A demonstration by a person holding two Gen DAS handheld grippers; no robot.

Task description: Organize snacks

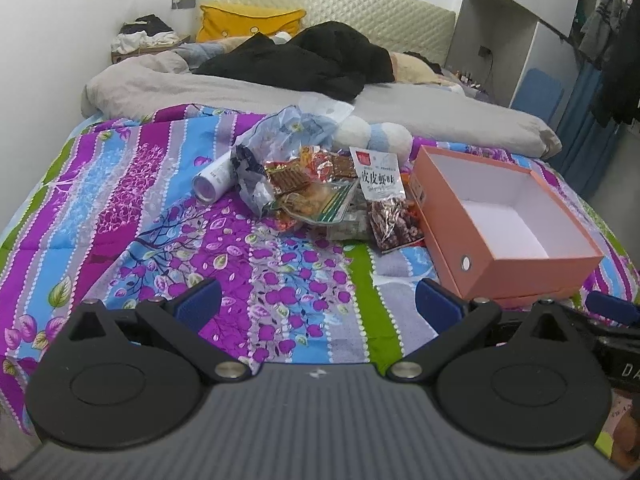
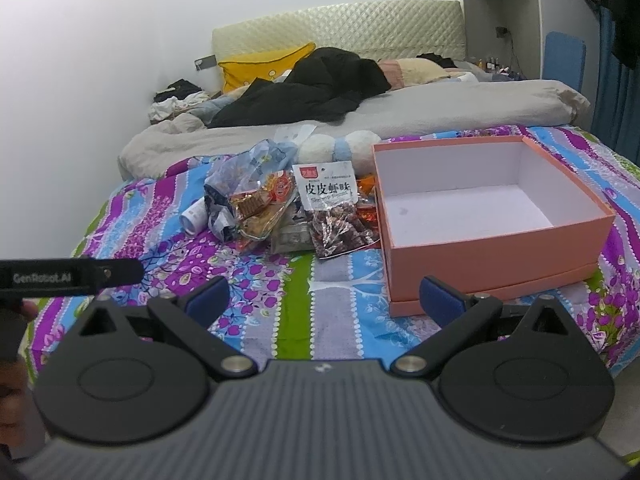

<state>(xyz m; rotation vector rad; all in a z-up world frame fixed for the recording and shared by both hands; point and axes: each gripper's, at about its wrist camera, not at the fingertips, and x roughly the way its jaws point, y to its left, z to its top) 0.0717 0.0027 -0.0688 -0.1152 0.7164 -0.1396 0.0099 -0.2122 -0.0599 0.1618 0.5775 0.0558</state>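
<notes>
At frame centre the snack pile [image 1: 320, 188] lies on the quilt [image 1: 160, 240], just left of the empty orange box [image 1: 508, 216]; nothing is packed yet; your left gripper [image 1: 318, 304] and right gripper [image 2: 324, 300] both gape wide, holding nothing.

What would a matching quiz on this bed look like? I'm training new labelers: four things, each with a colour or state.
Things:
1. box
2. pillow
3. tube
4. left gripper

States:
A. yellow, by the headboard
B. jaws open, holding nothing
C. orange, open and empty
D. lying on its side, left of the snack pile

Pairs: 1-C, 2-A, 3-D, 4-B
</notes>
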